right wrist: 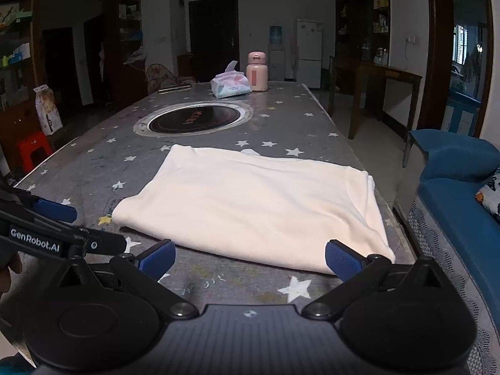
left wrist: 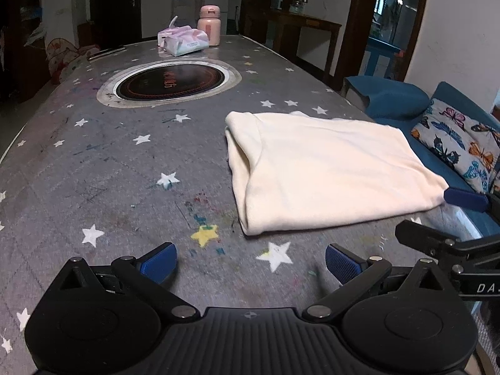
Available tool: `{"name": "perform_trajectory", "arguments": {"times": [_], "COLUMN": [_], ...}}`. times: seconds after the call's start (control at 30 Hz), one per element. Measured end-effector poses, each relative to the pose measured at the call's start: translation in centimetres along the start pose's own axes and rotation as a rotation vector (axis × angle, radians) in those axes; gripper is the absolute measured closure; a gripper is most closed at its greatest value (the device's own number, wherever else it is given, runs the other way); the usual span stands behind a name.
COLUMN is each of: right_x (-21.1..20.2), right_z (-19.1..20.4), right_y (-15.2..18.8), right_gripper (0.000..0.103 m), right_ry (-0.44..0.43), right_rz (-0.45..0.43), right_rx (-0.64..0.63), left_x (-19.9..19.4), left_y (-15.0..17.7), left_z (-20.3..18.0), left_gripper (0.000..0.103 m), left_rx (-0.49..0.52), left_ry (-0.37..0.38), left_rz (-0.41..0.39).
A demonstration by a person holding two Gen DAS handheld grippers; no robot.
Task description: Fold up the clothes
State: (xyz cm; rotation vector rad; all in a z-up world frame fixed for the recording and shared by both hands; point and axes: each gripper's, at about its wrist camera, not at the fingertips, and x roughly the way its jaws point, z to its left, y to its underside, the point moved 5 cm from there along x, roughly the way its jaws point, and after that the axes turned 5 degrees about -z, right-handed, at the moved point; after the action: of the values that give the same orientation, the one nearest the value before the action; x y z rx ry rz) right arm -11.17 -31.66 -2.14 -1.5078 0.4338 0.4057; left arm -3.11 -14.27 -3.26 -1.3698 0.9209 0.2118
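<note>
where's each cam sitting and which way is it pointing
Left wrist view: on the left gripper, angled down over the starred table; own open fingers show, the right gripper's at the right edge.
Right wrist view: on the right gripper, open, facing the folded cream garment; left gripper at the left edge.
Shared: garment, table, pink flask, tissue pack.

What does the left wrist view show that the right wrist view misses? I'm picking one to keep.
Only the left wrist view: the butterfly cushion on the blue sofa.
Only the right wrist view: a red stool and a white bag on the floor.
Both: the folded cream garment lying free of the open tongs, the round cooktop, tissue pack and pink flask.
</note>
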Motion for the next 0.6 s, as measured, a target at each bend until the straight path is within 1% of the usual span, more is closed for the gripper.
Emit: {"name": "perform_trajectory", "arguments": {"times": [0.2, 0.6], "right_x": [-0.5, -1.8], "right_z": [0.3, 0.7], "right_y": [0.4, 1.0], "right_gripper": [0.0, 0.0], "right_ry": [0.015, 0.012], "right_rz": [0.006, 0.0], "right_rx": [-0.025, -0.011], "left_x": [-0.4, -1.8], "left_y": [0.6, 1.4], "left_z": [-0.6, -1.0], "left_gripper": [0.0, 0.0], "left_rx": [0.026, 0.038], "left_ry": [-0.012, -0.04], "left_rz": [0.001, -0.017]}}
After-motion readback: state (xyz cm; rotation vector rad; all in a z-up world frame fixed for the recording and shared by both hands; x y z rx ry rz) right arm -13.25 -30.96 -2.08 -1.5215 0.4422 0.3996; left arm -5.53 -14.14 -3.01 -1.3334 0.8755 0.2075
